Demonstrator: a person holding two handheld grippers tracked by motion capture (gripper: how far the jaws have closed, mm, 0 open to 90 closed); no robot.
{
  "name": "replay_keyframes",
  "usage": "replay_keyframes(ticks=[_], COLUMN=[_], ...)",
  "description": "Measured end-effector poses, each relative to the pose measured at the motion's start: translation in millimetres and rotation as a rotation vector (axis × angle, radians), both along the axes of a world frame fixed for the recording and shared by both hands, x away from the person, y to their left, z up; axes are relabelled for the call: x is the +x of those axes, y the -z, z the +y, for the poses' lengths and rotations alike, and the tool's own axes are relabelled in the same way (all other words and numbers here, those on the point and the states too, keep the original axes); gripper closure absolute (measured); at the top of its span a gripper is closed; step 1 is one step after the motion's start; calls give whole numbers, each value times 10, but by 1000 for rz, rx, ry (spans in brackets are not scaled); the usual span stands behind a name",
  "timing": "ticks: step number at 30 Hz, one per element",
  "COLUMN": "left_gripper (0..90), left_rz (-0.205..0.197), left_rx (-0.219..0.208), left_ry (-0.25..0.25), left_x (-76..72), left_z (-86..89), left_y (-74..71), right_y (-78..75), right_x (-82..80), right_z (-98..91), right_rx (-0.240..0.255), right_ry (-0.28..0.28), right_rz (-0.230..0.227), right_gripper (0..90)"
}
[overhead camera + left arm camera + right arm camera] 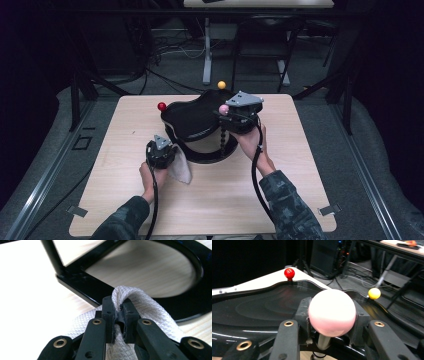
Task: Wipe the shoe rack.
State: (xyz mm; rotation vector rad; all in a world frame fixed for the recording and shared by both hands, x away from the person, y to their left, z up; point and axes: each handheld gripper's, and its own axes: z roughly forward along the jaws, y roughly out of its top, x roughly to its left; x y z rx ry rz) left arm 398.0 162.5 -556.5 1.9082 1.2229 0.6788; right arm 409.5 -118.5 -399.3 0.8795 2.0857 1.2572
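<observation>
A black two-tier stand (192,120) sits mid-table, with a glossy top tray (262,307) and a ring-shaped base (82,286). Three ball knobs top its posts: red (161,106) (289,273), yellow (221,85) (374,293) and pink (223,109) (332,312). My right gripper (231,117) (331,315) is shut on the pink ball at the stand's right side. My left gripper (165,150) (119,315) is shut on a fold of white textured cloth (181,170) (147,312), just in front of the stand's base at its left.
The light wooden table (210,200) has bare room in front of and beside the stand. Beyond its far edge stand dark frame legs, cables on the floor (170,50) and another table (257,4).
</observation>
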Motion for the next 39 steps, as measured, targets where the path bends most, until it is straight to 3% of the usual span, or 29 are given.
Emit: replay_keyframes(ticks=[8, 13, 14, 18, 20, 22, 23, 24, 26, 29, 31, 39], left_gripper=[830, 830, 830, 829, 829, 829, 829, 829, 829, 830, 830, 831], left_rz=[-19, -24, -30, -46, -51, -53, -53, -56, -59, -46, -32, 43], left_rx=[-31, -38, -40, -35, -42, -40, -40, -30, -27, -24, -15, 43], left_ry=[-60, -90, -97, -117, -125, -126, -126, -117, -117, -122, -119, -109], left_x=[-6, 21, 28, 105, 124, 179, 179, 214, 222, 246, 258, 284], left_z=[231, 316, 327, 368, 368, 345, 345, 313, 302, 286, 280, 231], left_y=[-100, -136, -142, -185, -190, -193, -193, -176, -164, -108, -50, 200], right_y=[-13, -29, -36, -44, -48, -31, -31, -2, 25, 60, 73, 82], right_x=[-24, -71, -85, -117, -118, -132, -132, -152, -154, -181, -188, -183], right_z=[-213, -309, -369, -498, -514, -507, -507, -462, -436, -362, -342, -352], right_rx=[9, 2, 16, 28, 29, 44, 44, 24, 34, 32, 27, 40], right_ry=[-109, -128, -160, -160, -136, -62, -62, -4, 24, 45, 70, 50], right_rz=[23, 40, 59, 76, 77, 88, 88, 61, 57, 31, 20, 24], right_gripper=[602, 601, 600, 596, 594, 505, 505, 487, 530, 617, 626, 633])
